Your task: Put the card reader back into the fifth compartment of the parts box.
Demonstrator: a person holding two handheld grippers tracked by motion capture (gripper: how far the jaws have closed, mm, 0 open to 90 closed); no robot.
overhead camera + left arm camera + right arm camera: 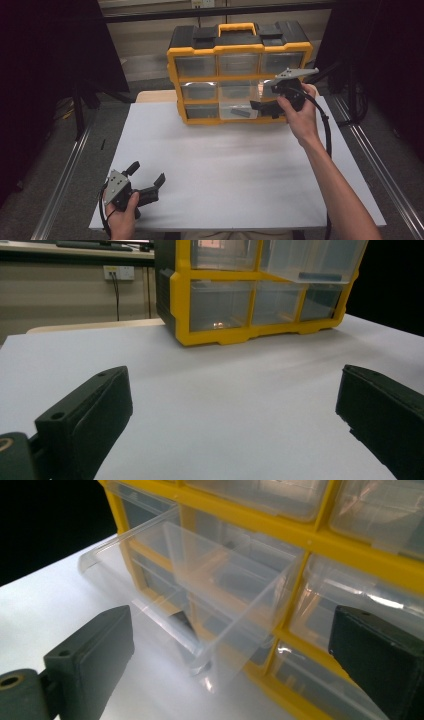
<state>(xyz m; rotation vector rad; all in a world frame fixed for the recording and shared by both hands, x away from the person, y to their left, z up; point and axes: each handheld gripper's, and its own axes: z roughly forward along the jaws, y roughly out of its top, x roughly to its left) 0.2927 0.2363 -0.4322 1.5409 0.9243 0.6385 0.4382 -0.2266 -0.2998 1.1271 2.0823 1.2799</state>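
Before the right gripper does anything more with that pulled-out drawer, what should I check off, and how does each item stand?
1. Right gripper open: ok, jaws apart in its own view.
2. Clear drawer pulled out of the yellow organizer: ok.
3. Drawer between the right jaws: cannot tell; it sits just ahead.
4. Dark item in the drawer: present, kind cannot tell.
5. Left gripper out of the way: ok, open, low over the white table.

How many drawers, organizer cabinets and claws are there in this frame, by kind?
Yellow organizer cabinet: 1
Clear drawers: 9, one, the middle drawer, pulled out
Claws: 2, left claw and right claw
Total: 12
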